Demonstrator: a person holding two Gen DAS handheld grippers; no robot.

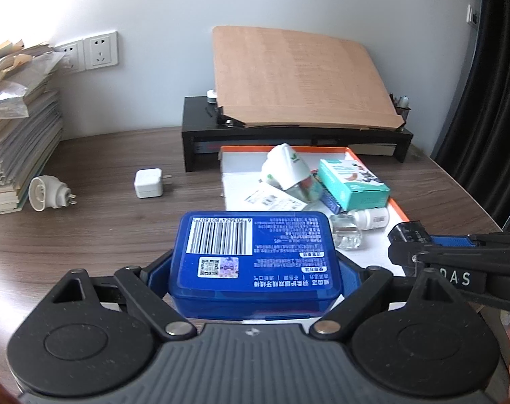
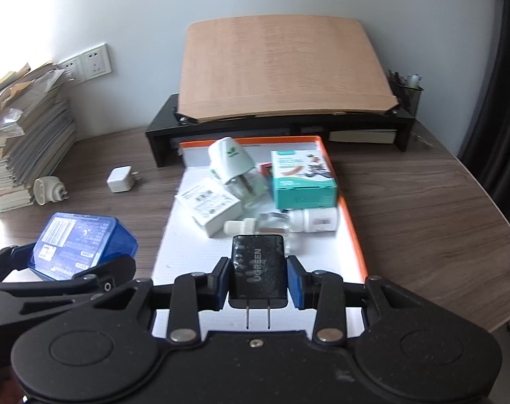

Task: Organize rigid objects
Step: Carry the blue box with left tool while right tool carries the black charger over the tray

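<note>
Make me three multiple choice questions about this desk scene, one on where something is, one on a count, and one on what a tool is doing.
1. Where does the teal box lie?
A. in the orange-rimmed tray
B. on the book stack
C. on the black shelf

2. How many white plugs lie on the bare desk left of the tray?
A. none
B. two
C. four

3. What does the right tool hold?
A. nothing
B. a white bottle
C. a black charger

Answers: 1 A, it sits among the things inside the tray. 2 B, a square plug and a round plug. 3 C, the pads press on its sides, prongs toward the camera.
</note>
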